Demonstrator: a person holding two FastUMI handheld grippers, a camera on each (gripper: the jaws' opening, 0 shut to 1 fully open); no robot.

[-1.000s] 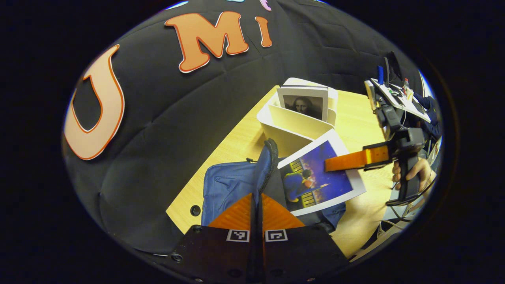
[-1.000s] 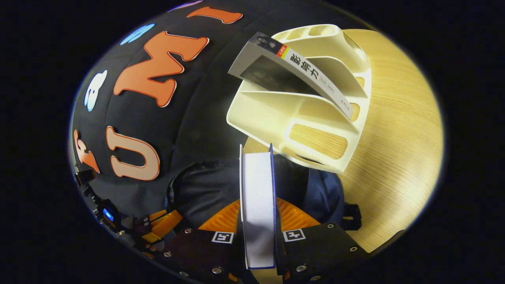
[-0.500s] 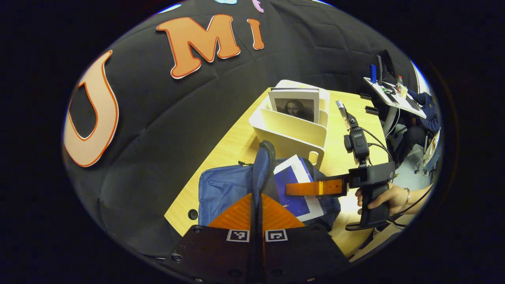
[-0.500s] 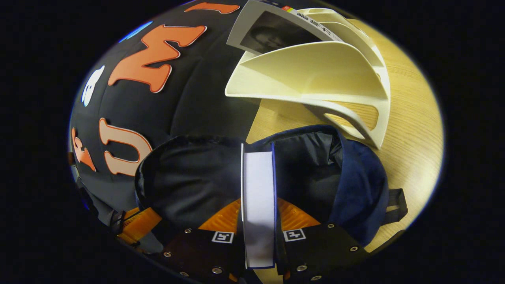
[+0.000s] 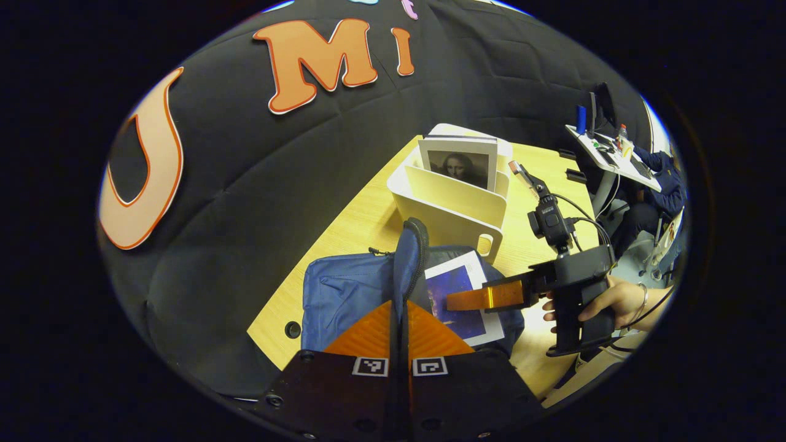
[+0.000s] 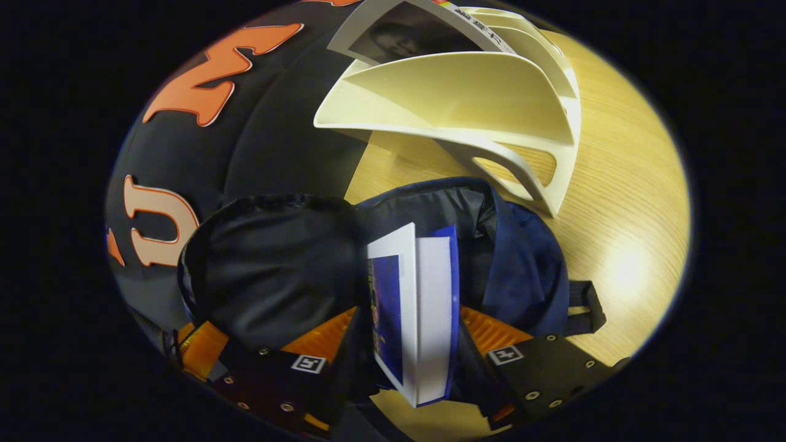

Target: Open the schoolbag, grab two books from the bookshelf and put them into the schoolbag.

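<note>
- A pale wood-grain worktop (image 5: 368, 215) stands against the booth's black quilted cloth wall, with a cream plastic slotted bookshelf (image 5: 454, 202) set on it near the wall.
- The soft blue fabric schoolbag (image 5: 344, 291) lies just in front of the bookshelf, its mouth unzipped and its dark lining (image 6: 270, 264) showing.
- The left gripper (image 5: 399, 319) has its jaws clenched on the raised edge of the schoolbag's flap (image 5: 412, 245), holding the mouth open; the cloth is limp and would likely sag shut if let go.
- The right gripper (image 6: 411, 334), held by a hand (image 5: 605, 301), has its jaws spread wide, with the blue-covered white-edged paperback book (image 6: 424, 307) standing between them, tilted; I cannot tell whether either finger touches it, so it reads as released.
- This book sits partly inside the schoolbag's mouth, its lower end down among the lining.
- It looks light but thick enough to stay stiff; its glossy cover may slip, so a grip across the covers near the spine seems safest.
- A second book with a grey portrait cover (image 5: 460, 166) stands upright in the rear slot of the bookshelf; its free top edge looks the easiest place to pinch.
</note>
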